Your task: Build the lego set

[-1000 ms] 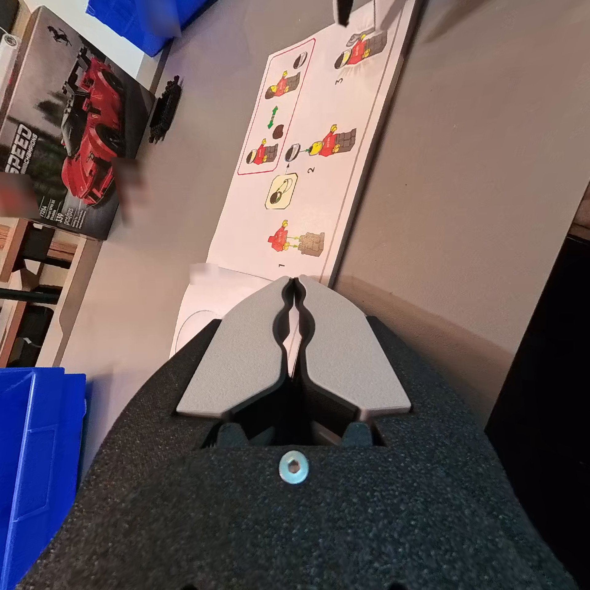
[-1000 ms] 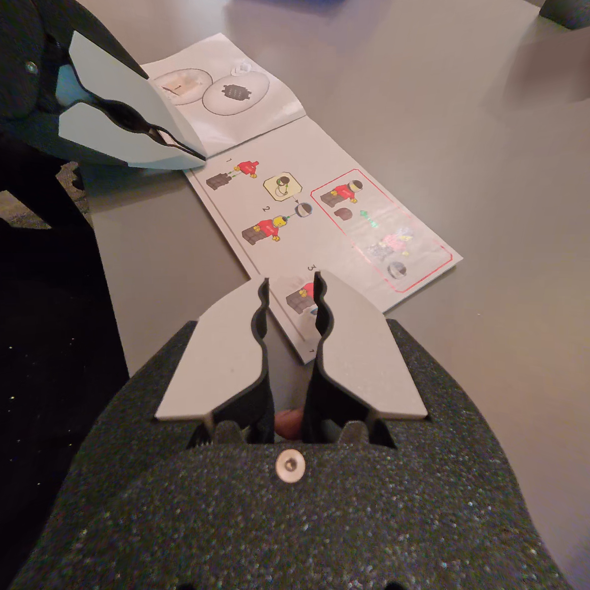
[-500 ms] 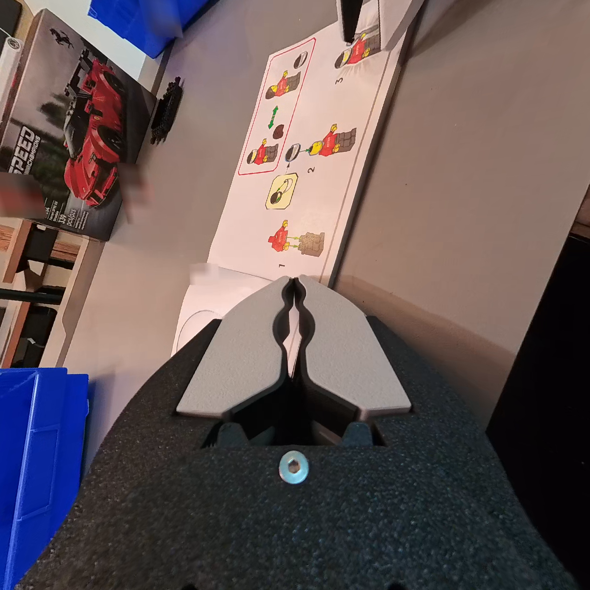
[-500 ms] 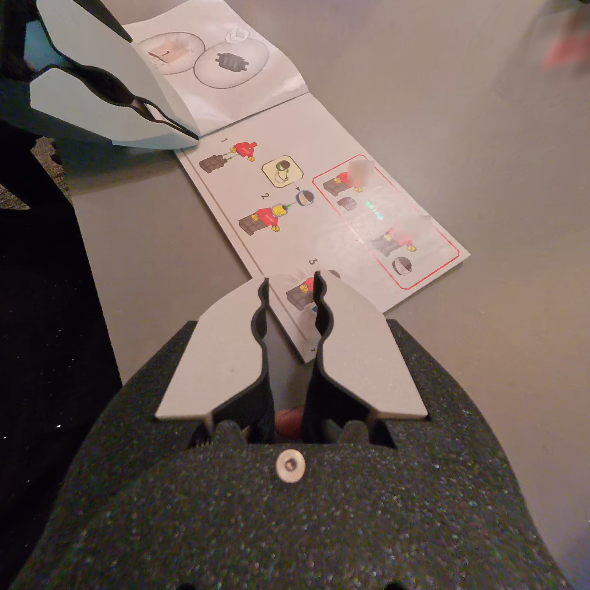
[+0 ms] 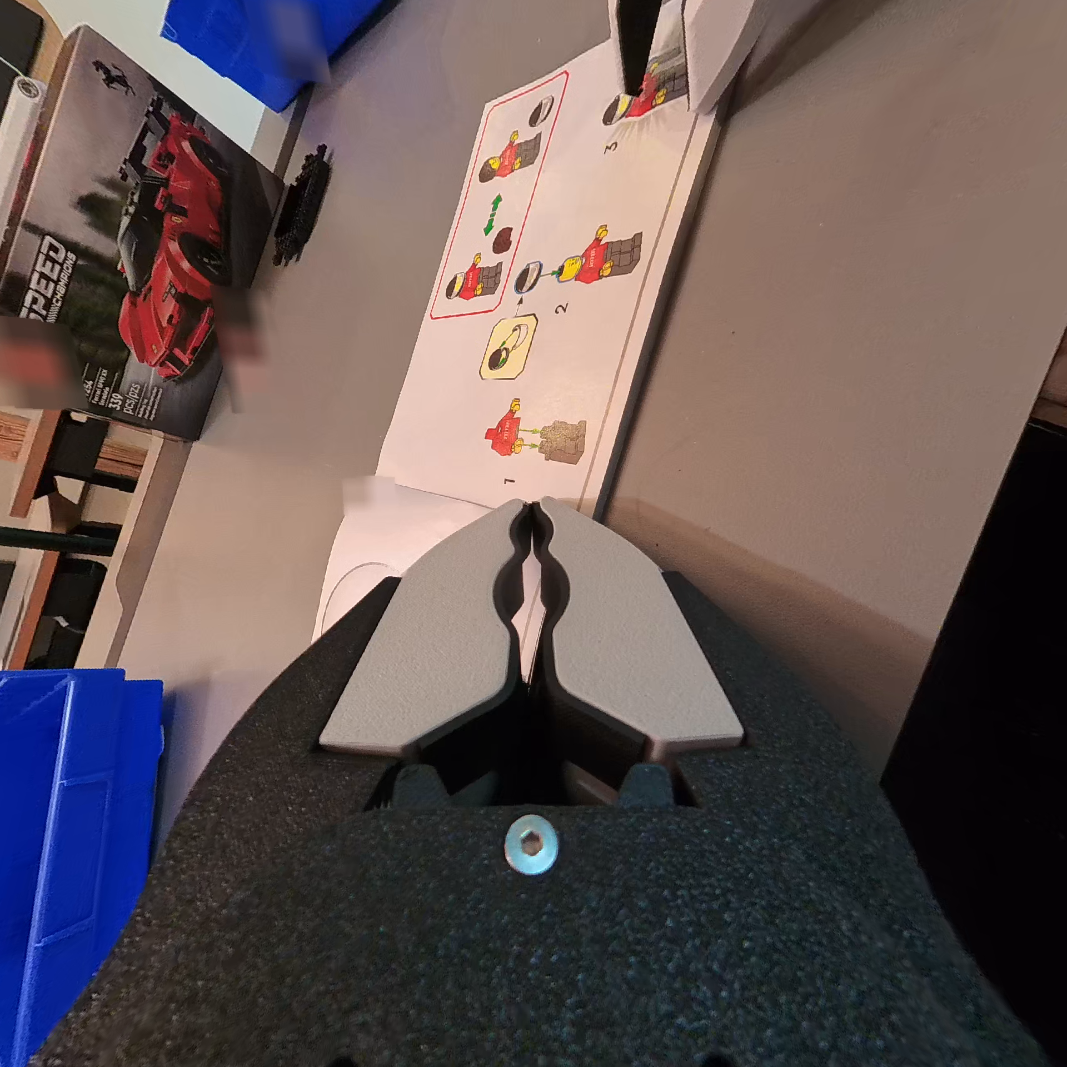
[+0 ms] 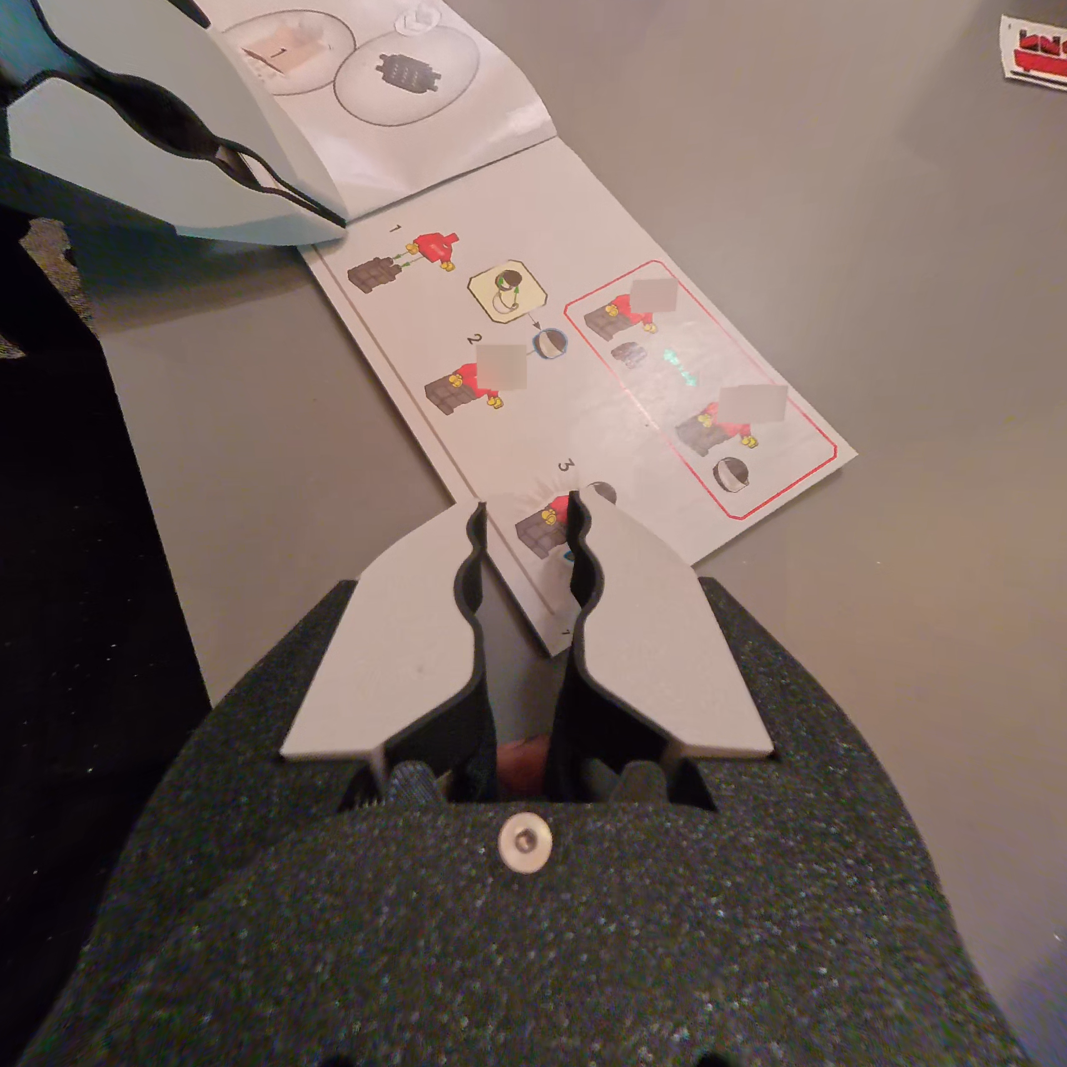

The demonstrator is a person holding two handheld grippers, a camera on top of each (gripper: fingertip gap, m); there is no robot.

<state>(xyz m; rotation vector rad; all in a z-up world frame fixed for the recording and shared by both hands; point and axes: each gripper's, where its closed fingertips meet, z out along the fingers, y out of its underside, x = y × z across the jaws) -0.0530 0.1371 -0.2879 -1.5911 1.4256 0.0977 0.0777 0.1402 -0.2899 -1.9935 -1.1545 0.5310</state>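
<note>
Surface: grey table (image 5: 837, 288), dark drop-off past its edge, shelving beyond.
Left wrist view, landmark: an open instruction booklet (image 5: 577, 346) lay flat on the table and ran away from the camera.
Left wrist view, left gripper (image 5: 532, 503): its grey fingers were closed tip to tip, right at the booklet's fold. Whether they pinched a page could not be told.
Left wrist view, right gripper (image 5: 664, 75): it sat at the booklet's far end, over the last printed figure, with a dark gap between its fingers.
Left wrist view, surroundings: a toy car box (image 5: 144, 231) lay well left of the booklet, and a small black brick part (image 5: 303, 208) lay between the two. One blue bin (image 5: 69, 837) stood near left of the booklet, another blue bin (image 5: 248, 40) far left.
Right wrist view, right gripper: its fingers stood narrowly apart and gripped nothing, with the booklet's near corner showing beneath the gap.
Right wrist view, left gripper: it was closed at the booklet's fold, and the page behind it curled upward.
Right wrist view, surroundings: a sticker sheet (image 6: 1036, 60) lay well beyond the booklet, to the right.
Change from a second earlier: the right gripper had edged farther over the booklet, and the sticker sheet had come into sight. The left gripper stayed put and closed.
</note>
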